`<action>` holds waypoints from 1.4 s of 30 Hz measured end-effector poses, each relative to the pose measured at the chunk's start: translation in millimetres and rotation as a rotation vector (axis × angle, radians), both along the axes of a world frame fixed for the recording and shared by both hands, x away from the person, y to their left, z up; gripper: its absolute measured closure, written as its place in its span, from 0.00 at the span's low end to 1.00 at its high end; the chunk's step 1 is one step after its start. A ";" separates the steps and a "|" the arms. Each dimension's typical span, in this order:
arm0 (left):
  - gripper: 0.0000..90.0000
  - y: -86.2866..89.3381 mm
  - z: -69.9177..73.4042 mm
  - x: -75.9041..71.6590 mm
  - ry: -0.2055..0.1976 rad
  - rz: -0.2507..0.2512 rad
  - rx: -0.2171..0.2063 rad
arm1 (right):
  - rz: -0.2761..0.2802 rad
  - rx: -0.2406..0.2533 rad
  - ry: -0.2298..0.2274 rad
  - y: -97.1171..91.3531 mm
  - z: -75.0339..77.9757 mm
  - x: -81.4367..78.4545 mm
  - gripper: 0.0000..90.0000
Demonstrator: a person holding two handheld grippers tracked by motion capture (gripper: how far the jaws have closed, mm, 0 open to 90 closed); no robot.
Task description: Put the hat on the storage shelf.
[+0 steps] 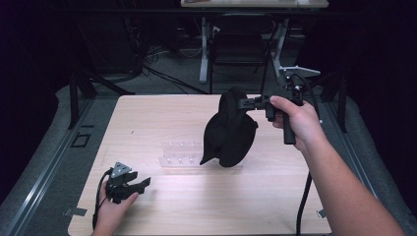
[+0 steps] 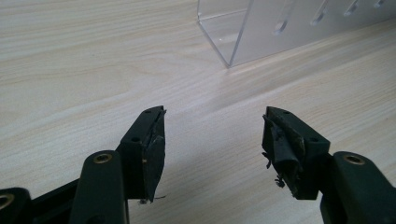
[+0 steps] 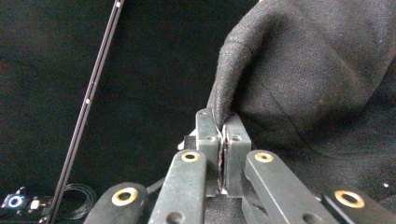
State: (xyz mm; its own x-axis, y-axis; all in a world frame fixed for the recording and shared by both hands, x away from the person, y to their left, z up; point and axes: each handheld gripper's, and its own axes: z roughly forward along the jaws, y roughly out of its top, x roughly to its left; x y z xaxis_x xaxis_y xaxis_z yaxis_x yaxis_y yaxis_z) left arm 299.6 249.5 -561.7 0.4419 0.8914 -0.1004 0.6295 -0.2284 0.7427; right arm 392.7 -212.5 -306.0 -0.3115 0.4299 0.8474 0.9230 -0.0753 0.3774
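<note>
The right gripper (image 1: 244, 103) pinches the black hat (image 1: 229, 130) by its edge, dangling above the clear rack (image 1: 182, 157) — best lower it slowly, keeping that thin pinch firm. The left gripper (image 2: 212, 144) rests on the table (image 1: 162, 118), jaws apart.

Black felt hat (image 1: 230, 130) hangs above table, rim pinched, crown drooping over clear rack.

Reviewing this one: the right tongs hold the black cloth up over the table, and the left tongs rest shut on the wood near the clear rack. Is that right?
Not quite. The left tongs are open, their pads apart with bare table between them, as the left gripper view shows. The rest holds: the right tongs are shut on the black cloth, lifted over the table, and the clear rack lies near the left tongs.
</note>
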 end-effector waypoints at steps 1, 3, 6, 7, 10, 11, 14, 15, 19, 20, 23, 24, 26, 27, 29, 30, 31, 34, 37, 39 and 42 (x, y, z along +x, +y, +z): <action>0.44 0.1 0.5 -0.1 0.003 -0.002 0.001 | 0.004 -0.002 -0.001 1.4 -0.4 1.0 0.98; 0.44 0.2 0.3 0.0 0.003 -0.002 0.002 | 0.009 0.000 0.000 5.1 -2.1 3.6 0.98; 0.44 0.1 -0.1 0.1 0.000 -0.001 0.000 | 0.012 0.000 0.002 8.2 -3.8 5.9 0.98; 0.44 0.0 -0.2 0.1 -0.001 0.000 0.001 | 0.014 0.002 0.005 10.4 -5.5 8.2 0.98; 0.44 0.0 0.0 0.1 0.002 -0.001 0.001 | 0.012 0.006 0.006 12.5 -6.9 10.6 0.98; 0.44 -0.3 -0.1 0.1 0.001 0.000 0.000 | 0.014 0.010 0.008 14.1 -8.4 13.2 0.98; 0.44 -0.4 -0.2 0.1 -0.001 0.000 -0.001 | 0.017 0.001 0.006 16.1 -10.2 16.5 0.98; 0.44 -0.6 -0.5 0.3 -0.001 -0.001 -0.002 | 0.014 0.005 0.010 16.3 -11.0 17.7 0.98; 0.44 -0.8 -0.7 0.3 -0.001 -0.001 0.000 | 0.009 0.011 0.015 15.3 -13.4 21.8 0.98; 0.44 -0.7 -0.7 0.3 -0.001 -0.001 0.000 | 0.008 0.012 0.018 14.5 -13.6 22.2 0.98; 0.44 -0.7 -1.0 0.5 0.001 -0.001 0.000 | 0.001 0.012 0.018 12.9 -14.2 23.0 0.98; 0.44 -0.8 -1.1 0.7 0.002 -0.001 0.001 | 0.000 0.012 0.016 11.8 -14.5 23.3 0.98; 0.44 -1.1 -0.6 1.0 0.001 -0.006 0.005 | -0.001 0.008 0.019 9.5 -14.8 23.7 0.98; 0.44 -1.5 -0.5 0.9 0.003 -0.005 0.002 | -0.003 0.004 0.019 9.0 -15.3 23.9 0.98; 0.44 -2.8 -0.4 0.7 0.000 -0.009 -0.005 | -0.002 -0.001 0.024 8.2 -17.0 24.6 0.98; 0.45 -2.8 -0.4 0.7 0.000 -0.009 -0.005 | -0.002 -0.001 0.024 8.2 -17.0 24.6 0.98; 0.45 -4.6 0.0 0.5 -0.002 -0.019 0.003 | 0.000 -0.004 0.029 8.6 -19.2 25.8 0.98; 0.47 -8.2 2.6 -0.2 -0.007 -0.037 -0.005 | 0.006 -0.006 0.037 11.4 -21.7 27.9 0.98; 0.48 -13.5 6.3 0.0 -0.020 -0.054 -0.013 | 0.017 0.009 0.040 14.8 -23.6 29.0 0.98; 0.48 -18.7 8.4 1.0 -0.028 -0.069 -0.017 | 0.015 0.016 0.041 17.6 -24.0 29.1 0.98; 0.50 -23.9 11.9 1.6 -0.033 -0.092 -0.016 | 0.019 0.026 0.038 22.2 -24.5 29.0 0.98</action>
